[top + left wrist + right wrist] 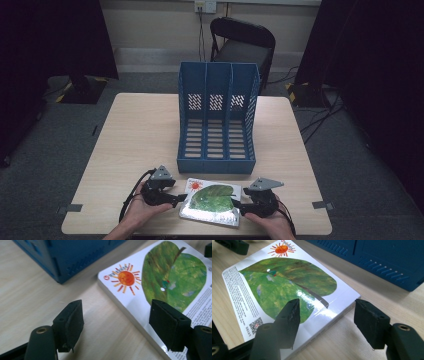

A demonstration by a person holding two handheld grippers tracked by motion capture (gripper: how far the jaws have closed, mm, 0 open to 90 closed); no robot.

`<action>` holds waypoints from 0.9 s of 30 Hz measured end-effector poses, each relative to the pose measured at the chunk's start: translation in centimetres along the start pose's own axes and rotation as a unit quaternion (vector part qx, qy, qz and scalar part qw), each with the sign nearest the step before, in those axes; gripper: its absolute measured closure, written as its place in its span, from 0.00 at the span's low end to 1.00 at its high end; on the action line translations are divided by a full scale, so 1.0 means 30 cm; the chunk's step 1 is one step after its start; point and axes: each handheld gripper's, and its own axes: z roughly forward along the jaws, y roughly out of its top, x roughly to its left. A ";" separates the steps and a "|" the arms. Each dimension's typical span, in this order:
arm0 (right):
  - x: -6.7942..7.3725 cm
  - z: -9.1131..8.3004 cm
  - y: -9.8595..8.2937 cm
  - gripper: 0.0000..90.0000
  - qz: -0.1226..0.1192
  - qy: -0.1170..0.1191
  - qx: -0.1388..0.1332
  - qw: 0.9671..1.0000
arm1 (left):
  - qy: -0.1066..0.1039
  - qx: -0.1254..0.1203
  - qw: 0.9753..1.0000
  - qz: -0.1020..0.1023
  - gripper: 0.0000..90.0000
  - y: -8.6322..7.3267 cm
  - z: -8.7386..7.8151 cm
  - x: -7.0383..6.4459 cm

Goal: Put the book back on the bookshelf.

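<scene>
Two open claws, left claw (pixel 181 198) and right claw (pixel 237 205), flank the book's (pixel 212 201) edges.

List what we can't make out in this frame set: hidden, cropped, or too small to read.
- Book: the small print along its edge is too small in the high view and blurred in both gripper views.
- Book's underside: hidden against the table.
- File rack: cropped by the top edge in both gripper views.
- Chair: its legs are hidden behind the rack and table in the high view.
- Left gripper and right gripper: contact with the book is unclear in the high view.
</scene>
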 end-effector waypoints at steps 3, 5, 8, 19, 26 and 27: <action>-0.003 0.009 -0.007 0.39 0.006 0.005 0.014 1.000 | -0.009 0.010 1.000 0.004 0.30 0.001 0.010 -0.006; -0.001 0.019 -0.012 0.37 0.015 0.014 0.023 1.000 | -0.013 0.011 1.000 0.001 0.30 0.001 0.013 -0.008; 0.001 0.022 -0.012 0.36 0.018 0.019 0.025 0.999 | -0.014 0.010 1.000 0.003 0.29 0.001 0.015 -0.008; -0.007 0.054 -0.002 0.32 0.033 0.049 0.029 0.998 | -0.007 0.018 1.000 0.002 0.30 -0.003 0.022 -0.005; -0.004 0.087 0.022 0.32 0.021 0.052 0.019 0.998 | -0.004 0.018 1.000 -0.002 0.35 -0.003 0.017 0.005; -0.002 0.086 0.022 0.32 0.020 0.051 0.020 0.998 | -0.004 0.018 1.000 -0.003 0.35 -0.002 0.017 0.004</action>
